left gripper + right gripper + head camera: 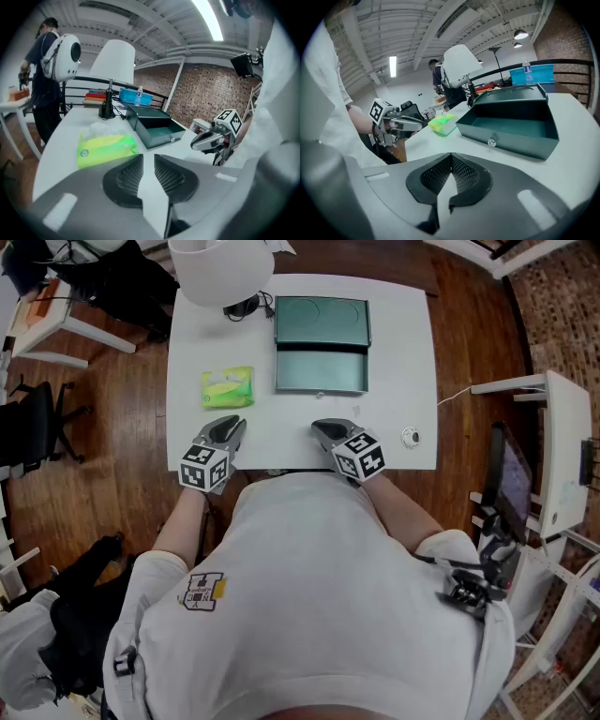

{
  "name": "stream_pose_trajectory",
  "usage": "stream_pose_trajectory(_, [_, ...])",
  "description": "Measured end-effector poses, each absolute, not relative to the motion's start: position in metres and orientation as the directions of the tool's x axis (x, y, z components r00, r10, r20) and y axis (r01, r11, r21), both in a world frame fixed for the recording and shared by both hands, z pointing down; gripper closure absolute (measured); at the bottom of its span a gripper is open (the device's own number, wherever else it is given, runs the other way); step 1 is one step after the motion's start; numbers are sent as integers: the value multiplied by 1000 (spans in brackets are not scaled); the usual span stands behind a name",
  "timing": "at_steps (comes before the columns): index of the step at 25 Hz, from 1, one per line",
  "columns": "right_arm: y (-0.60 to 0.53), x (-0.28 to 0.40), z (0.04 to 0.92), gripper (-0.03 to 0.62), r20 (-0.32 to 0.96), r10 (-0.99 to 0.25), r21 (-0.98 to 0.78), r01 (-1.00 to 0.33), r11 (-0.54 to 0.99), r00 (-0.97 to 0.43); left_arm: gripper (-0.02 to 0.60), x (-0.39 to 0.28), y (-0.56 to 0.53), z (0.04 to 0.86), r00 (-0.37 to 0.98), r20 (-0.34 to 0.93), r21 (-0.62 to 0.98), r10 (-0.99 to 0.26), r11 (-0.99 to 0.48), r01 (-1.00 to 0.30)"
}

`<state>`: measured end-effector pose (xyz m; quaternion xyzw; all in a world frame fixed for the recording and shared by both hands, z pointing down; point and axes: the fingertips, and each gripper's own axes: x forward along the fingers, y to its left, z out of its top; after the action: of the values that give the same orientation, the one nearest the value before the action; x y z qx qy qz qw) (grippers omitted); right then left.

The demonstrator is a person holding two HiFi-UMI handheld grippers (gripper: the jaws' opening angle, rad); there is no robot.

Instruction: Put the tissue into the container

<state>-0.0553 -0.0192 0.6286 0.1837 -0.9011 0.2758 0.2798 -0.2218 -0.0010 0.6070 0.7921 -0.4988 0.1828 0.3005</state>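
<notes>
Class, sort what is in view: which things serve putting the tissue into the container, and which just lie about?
Job: tissue pack, open green container, left tool, right tool.
Lying about: black device with cable, small round object, white dome.

The person is holding the grey left claw [228,430] with its square-marker cube and the matching grey right claw [325,431] level with each other and apart, both pointing forward away from the torso, with bare forearms [180,519] tucking in close to the body. The left claw's ribbed black pads [129,176] are standing almost together, with only a thin slit and nothing between them. The right claw's pads [438,174] are meeting at their tips, gripping nothing.
</notes>
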Motion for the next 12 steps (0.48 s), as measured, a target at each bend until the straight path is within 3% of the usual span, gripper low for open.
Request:
stream_pose_trajectory(4, [-22, -69, 625, 594, 617, -177, -351, -470, 810, -766, 478, -261, -22, 601, 389, 639, 101, -663, -429, -898])
stream_pose_trajectory(8, [-23, -97, 619, 594, 626, -169, -275, -418, 866, -761, 402, -287, -45, 594, 380, 690, -76, -616, -583, -809])
stream_pose_trajectory(12, [-16, -133, 616, 556, 641, -133, -205, -335, 920, -756, 174, -296, -53, 615, 403, 794, -140, -456, -782, -608])
